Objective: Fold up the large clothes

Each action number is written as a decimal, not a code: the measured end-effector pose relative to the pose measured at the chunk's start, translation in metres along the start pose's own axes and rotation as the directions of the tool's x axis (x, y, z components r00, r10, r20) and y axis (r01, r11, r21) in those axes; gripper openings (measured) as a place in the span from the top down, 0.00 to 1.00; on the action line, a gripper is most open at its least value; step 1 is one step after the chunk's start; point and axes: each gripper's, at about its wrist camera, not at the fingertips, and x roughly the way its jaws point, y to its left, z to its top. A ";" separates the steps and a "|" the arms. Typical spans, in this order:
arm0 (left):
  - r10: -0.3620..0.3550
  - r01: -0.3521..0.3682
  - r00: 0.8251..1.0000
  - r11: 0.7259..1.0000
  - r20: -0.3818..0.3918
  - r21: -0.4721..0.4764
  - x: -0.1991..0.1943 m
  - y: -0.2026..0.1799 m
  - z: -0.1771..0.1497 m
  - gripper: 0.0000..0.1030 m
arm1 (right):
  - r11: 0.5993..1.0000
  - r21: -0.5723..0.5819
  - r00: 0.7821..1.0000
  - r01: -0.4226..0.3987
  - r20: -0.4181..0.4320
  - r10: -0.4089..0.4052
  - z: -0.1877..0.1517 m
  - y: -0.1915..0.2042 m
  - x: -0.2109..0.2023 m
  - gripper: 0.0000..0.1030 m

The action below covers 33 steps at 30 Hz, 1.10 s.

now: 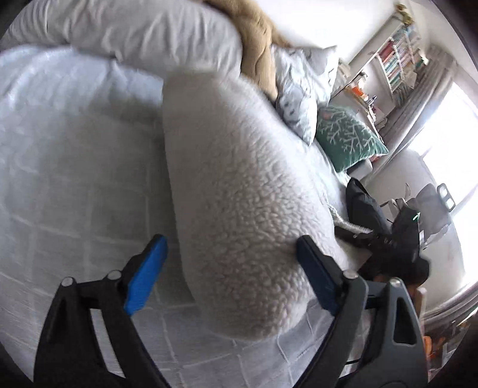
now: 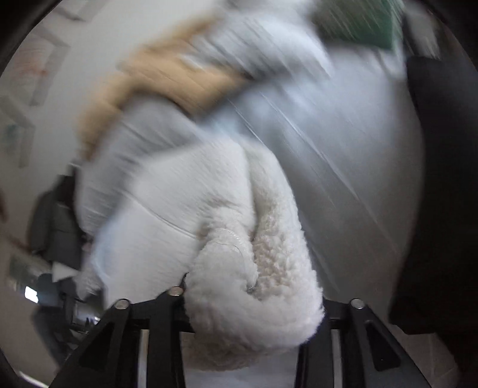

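Left wrist view: left gripper [image 1: 230, 262] released, blue pads [image 1: 145, 274] spread wide either side of a white sherpa fleece garment [image 1: 239, 185], which lies lengthways on the quilted white bedspread [image 1: 74, 179]. Judgement: close on both layers near the fold edge, not one, to keep the fold square. Nearby: duvet [image 1: 134, 27], tan blanket [image 1: 257, 38], teal coral-print cushion [image 1: 346, 137], bookshelf [image 1: 397, 56]. Black gear [image 1: 403, 235] beside the bed edge may snag.

Right wrist view: heavily blurred. Right gripper [image 2: 254, 310] clenched on a bunched end of the fleece garment [image 2: 257, 283]; fingertips hidden by pile. Dark object [image 2: 442, 179] at right, unidentifiable.
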 end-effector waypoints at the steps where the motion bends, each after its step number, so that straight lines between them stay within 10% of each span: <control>1: -0.017 0.017 1.000 0.999 -0.002 -0.029 0.003 0.003 0.000 0.09 | 0.999 0.035 1.000 -0.012 -0.025 0.013 -0.003 -0.014 0.009 0.40; 3: -0.068 0.067 0.998 0.993 -0.013 -0.098 0.006 0.011 0.003 0.08 | 0.999 0.051 1.000 -0.001 -0.012 0.001 -0.003 -0.020 0.006 0.20; 11: -0.231 0.209 0.972 0.934 -0.041 -0.288 0.028 0.038 -0.008 0.02 | 0.997 0.055 0.997 -0.049 -0.052 0.052 -0.008 -0.030 0.022 0.08; 13: -0.243 0.225 0.970 0.925 -0.021 -0.306 0.028 0.044 -0.014 0.11 | 0.996 0.046 0.995 -0.073 -0.062 0.076 -0.011 -0.027 0.033 0.11; 17: -0.199 0.192 0.980 0.935 0.006 -0.297 0.008 0.038 -0.012 0.33 | 0.985 0.056 0.984 -0.164 -0.062 0.168 -0.015 -0.019 0.028 0.50; 25: -0.119 0.096 0.990 0.963 -0.080 -0.252 -0.068 0.032 -0.007 0.33 | 0.978 -0.064 0.970 -0.197 -0.158 0.185 -0.034 0.043 -0.014 0.56; 30: 0.097 -0.101 0.972 0.995 -0.216 -0.008 -0.059 0.037 -0.026 0.22 | 0.985 -0.169 0.961 -0.047 -0.278 -0.002 -0.064 0.057 0.001 0.24; 33: 0.045 -0.060 0.980 0.996 -0.195 -0.073 -0.064 0.053 -0.030 0.14 | 0.986 -0.164 0.945 -0.005 -0.322 -0.049 -0.069 0.040 0.023 0.06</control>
